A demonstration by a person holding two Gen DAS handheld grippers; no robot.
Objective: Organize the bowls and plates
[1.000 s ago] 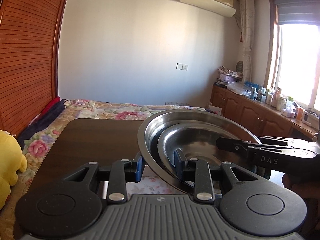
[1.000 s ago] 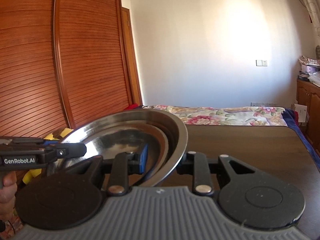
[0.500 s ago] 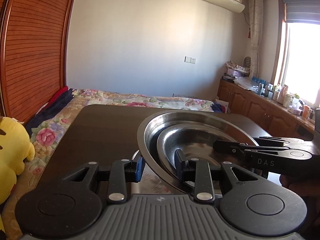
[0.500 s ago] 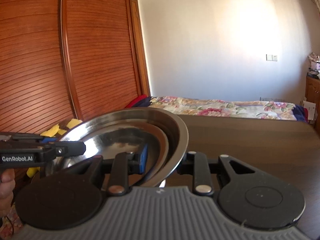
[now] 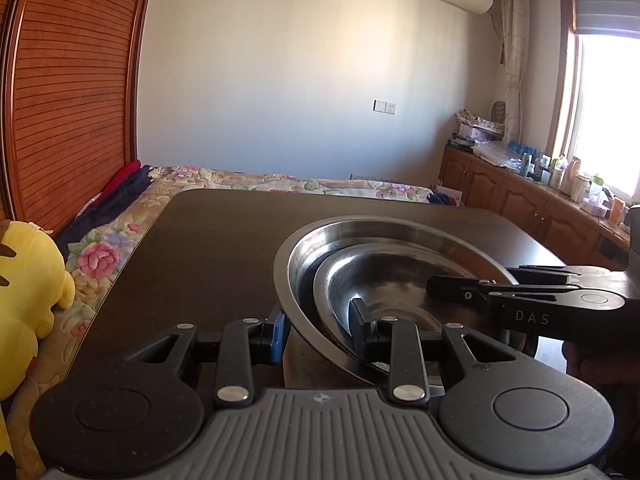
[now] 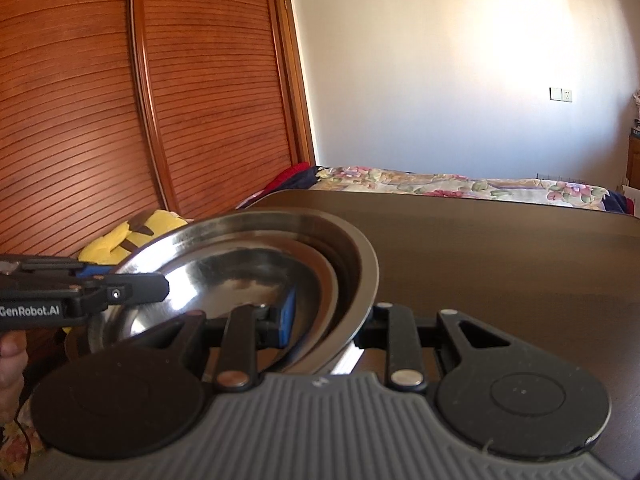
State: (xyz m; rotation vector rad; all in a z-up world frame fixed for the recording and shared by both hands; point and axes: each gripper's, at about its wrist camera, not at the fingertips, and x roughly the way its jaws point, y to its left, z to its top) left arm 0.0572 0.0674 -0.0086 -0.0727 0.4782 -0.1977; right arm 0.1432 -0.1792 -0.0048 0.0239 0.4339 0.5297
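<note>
A stack of nested steel bowls [image 5: 400, 264], a smaller one inside a larger one, is held between both grippers over the dark wooden table [image 5: 224, 248]. My left gripper [image 5: 318, 330] is shut on the stack's left rim, one finger outside and one inside. My right gripper [image 6: 330, 320] is shut on the opposite rim of the stack [image 6: 256, 264]. The right gripper also shows in the left wrist view [image 5: 520, 300], and the left gripper in the right wrist view [image 6: 84, 296]. The stack tilts slightly; its underside is hidden.
The dark table stretches ahead [image 6: 500, 248]. A floral bed [image 5: 280, 184] lies beyond it, a yellow plush toy [image 5: 24, 280] at the left. A slatted wooden wardrobe [image 6: 120, 100] stands left; cabinets with bottles [image 5: 540, 200] line the right under a window.
Both grippers have carried the bowl stack forward and lower over the table; the table surface now fills more of both views. The grip on both rims is unchanged.
</note>
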